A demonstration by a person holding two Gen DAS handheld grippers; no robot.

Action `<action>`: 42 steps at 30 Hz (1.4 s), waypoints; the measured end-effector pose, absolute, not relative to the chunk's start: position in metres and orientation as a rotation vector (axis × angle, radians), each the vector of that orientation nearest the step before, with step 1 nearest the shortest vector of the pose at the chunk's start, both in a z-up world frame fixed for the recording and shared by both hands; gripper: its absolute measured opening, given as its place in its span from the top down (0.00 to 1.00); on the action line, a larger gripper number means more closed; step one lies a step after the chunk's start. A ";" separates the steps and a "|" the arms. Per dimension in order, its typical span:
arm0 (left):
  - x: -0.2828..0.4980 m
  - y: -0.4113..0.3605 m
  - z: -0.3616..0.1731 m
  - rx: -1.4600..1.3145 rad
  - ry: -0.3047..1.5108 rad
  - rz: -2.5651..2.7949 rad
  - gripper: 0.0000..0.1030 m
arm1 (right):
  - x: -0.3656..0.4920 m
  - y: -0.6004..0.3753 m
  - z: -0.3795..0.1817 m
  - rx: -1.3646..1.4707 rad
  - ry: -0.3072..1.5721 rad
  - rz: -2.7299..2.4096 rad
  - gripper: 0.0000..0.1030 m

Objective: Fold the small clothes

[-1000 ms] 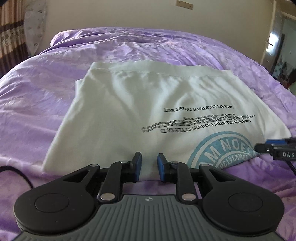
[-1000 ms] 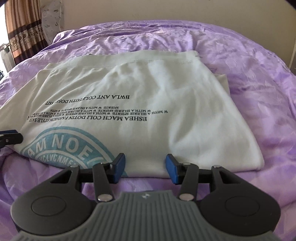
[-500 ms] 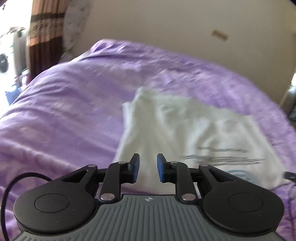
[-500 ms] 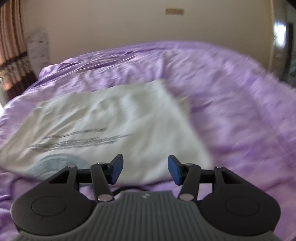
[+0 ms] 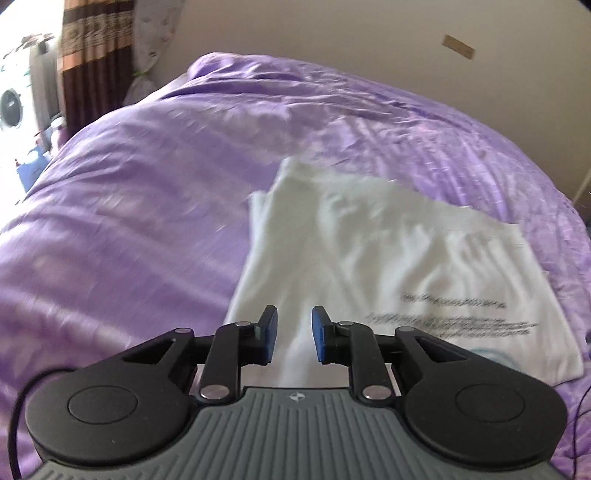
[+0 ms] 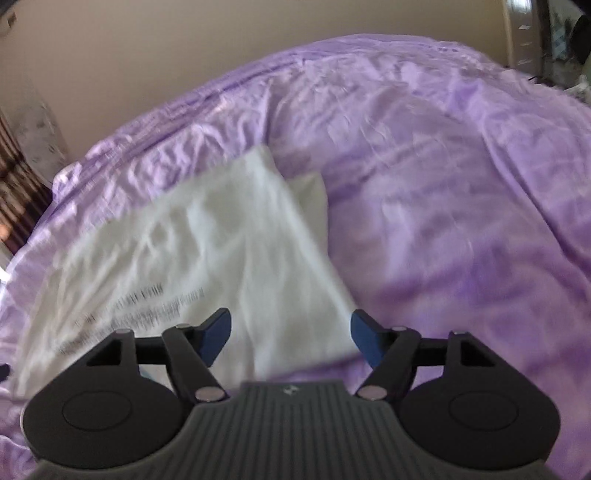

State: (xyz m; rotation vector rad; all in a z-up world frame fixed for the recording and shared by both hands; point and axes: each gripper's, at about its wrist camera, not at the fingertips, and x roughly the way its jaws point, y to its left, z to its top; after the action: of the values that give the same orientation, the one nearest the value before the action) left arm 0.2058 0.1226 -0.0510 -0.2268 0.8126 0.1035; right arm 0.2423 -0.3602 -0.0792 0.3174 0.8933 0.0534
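A white T-shirt (image 5: 388, 266) with black printed text and a teal round logo lies partly folded and flat on the purple bed; it also shows in the right wrist view (image 6: 207, 254). My left gripper (image 5: 294, 339) is open with a narrow gap and empty, held above the shirt's near left corner. My right gripper (image 6: 290, 335) is wide open and empty, held above the shirt's near right corner. Both views are blurred by motion.
The purple bedspread (image 5: 129, 221) covers the whole bed, with wide bare areas left of the shirt and right of it (image 6: 461, 221). A beige wall (image 5: 332, 33) stands behind. A striped curtain (image 5: 92, 55) hangs at the far left.
Both grippers have lifted and drawn back from the shirt's near edge, the left swinging left and the right swinging right. The right jaws have opened wider. The shirt has not moved.
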 end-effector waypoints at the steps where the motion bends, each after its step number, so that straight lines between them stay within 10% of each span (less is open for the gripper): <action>1: 0.212 0.119 -0.049 -0.220 0.813 0.081 0.76 | 0.253 -0.366 -0.078 0.351 0.897 0.077 0.33; 13: 0.301 0.074 -0.076 -0.200 0.879 -0.090 0.73 | 0.361 -0.431 -0.143 0.723 1.015 0.214 0.33; 23: 0.309 0.086 -0.079 -0.178 0.882 -0.077 0.73 | 0.397 -0.421 -0.170 0.787 1.042 0.290 0.94; 42: 0.263 0.182 -0.018 -0.169 0.817 -0.061 0.73 | 0.411 -0.190 -0.008 0.482 1.049 0.419 0.96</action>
State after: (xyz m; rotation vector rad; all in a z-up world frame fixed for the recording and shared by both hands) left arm 0.2626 0.1825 -0.0176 -0.1694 0.8174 -0.0609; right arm 0.4114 -0.1897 -0.0082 0.4819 1.0487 0.4194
